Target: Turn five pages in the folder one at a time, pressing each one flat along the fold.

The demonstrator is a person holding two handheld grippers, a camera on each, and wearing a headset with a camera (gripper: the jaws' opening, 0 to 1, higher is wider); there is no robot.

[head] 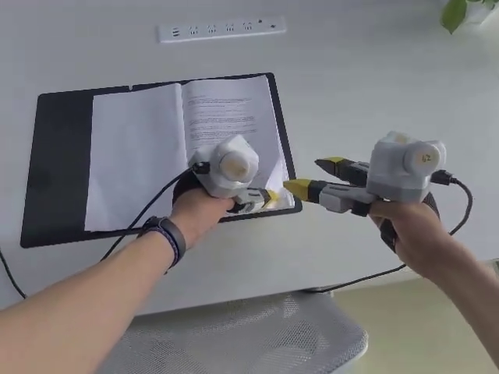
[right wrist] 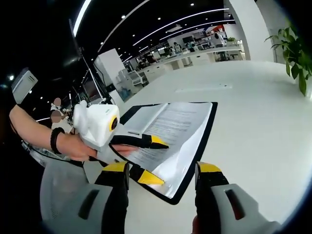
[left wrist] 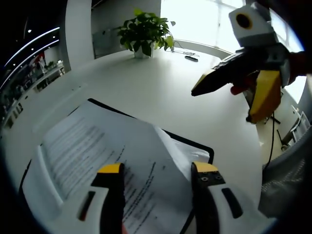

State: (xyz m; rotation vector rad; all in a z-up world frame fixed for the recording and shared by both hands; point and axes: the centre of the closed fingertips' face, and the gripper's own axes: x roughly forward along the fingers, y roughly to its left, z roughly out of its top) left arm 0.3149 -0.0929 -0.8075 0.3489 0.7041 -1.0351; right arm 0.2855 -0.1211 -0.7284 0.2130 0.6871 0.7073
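A black folder [head: 58, 156] lies open on the white table, with a blank left page [head: 132, 156] and a printed right page [head: 230, 109]. My left gripper [head: 265, 199] is at the right page's lower right corner. It is open, and its jaws [left wrist: 158, 168] straddle the slightly lifted printed sheet [left wrist: 97, 141], one above and one below it. The right gripper [head: 314, 174] hovers just right of the folder over bare table. It points left toward the folder's corner [right wrist: 175, 192], with its yellow-tipped jaws [right wrist: 161, 168] open and holding nothing.
A white power strip [head: 221, 29] lies behind the folder. A potted plant [head: 464, 12] stands at the far right corner. The table's front edge runs just below the hands, above a grey mesh chair [head: 257, 335]. Cables trail from both grippers.
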